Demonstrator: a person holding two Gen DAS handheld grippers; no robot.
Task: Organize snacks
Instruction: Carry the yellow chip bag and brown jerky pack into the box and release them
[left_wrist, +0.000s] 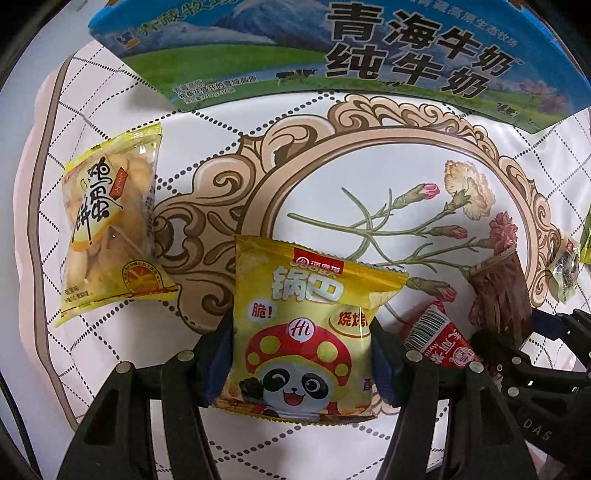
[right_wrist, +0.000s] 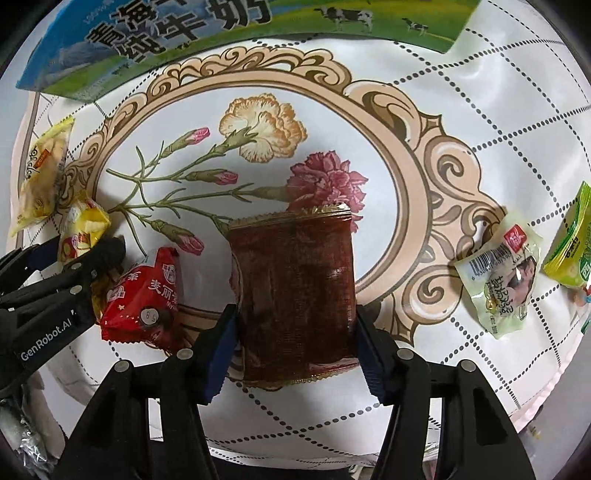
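Note:
My left gripper (left_wrist: 301, 354) is shut on a yellow panda snack packet (left_wrist: 306, 332), its blue pads pressing both sides. The packet also shows in the right wrist view (right_wrist: 83, 230), held by the left gripper (right_wrist: 88, 258). My right gripper (right_wrist: 295, 332) is shut on a dark red-brown packet (right_wrist: 295, 295), which shows in the left wrist view (left_wrist: 502, 291) too. A red packet (right_wrist: 144, 299) lies between the two grippers; it also shows in the left wrist view (left_wrist: 443, 339). A yellow egg-crisp packet (left_wrist: 107, 229) lies at the left.
A blue and green milk carton box (left_wrist: 332, 55) stands at the back of the flowered tablecloth (left_wrist: 369, 177). A pale green packet (right_wrist: 498, 277) and a bright green packet (right_wrist: 572, 240) lie at the right. The table edge runs along the right side.

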